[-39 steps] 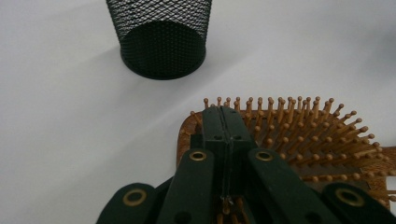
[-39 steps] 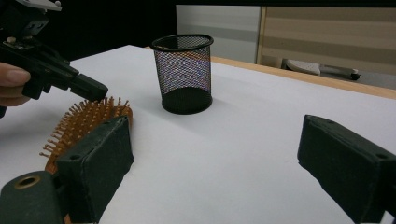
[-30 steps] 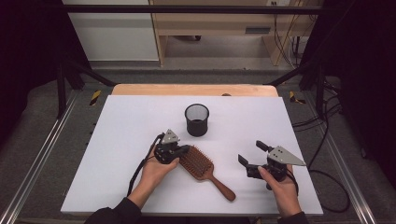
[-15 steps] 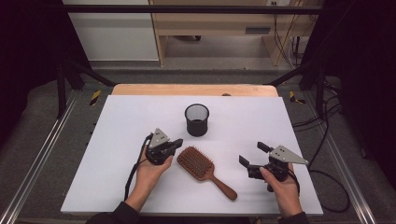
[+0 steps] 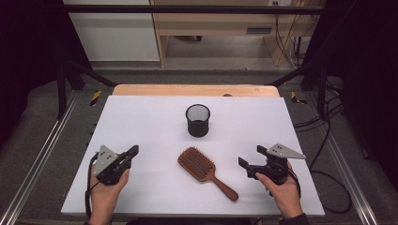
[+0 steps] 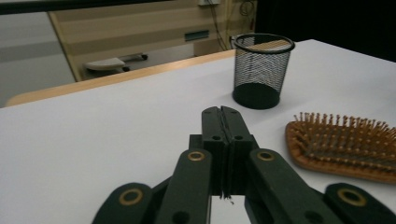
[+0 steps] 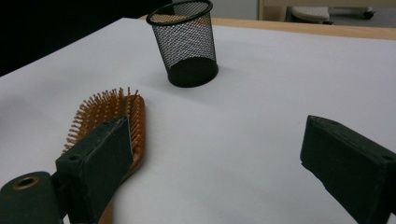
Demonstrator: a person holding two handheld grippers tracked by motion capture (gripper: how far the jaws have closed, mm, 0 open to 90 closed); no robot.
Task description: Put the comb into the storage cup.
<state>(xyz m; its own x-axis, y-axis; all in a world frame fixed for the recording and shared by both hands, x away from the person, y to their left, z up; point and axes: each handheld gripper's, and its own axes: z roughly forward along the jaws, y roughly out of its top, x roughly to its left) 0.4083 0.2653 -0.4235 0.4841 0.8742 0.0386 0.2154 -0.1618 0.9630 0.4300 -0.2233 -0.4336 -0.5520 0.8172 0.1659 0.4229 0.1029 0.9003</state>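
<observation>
left gripper (image 5: 133, 151) jaws pressed together – empty, right gripper (image 5: 252, 156) jaws spread wide

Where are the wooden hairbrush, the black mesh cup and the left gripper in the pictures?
wooden hairbrush (image 5: 197, 163): high view, on the bristle pad of its head.
black mesh cup (image 5: 197, 123): high view, on its mesh wall.
left gripper (image 6: 226, 122): left gripper view, at the seam between its shut fingertips.

The left gripper (image 5: 133, 151) drew away from the hairbrush (image 5: 202, 167), leaving it on the worktop (image 5: 150, 117); its jaws closed, empty.
</observation>
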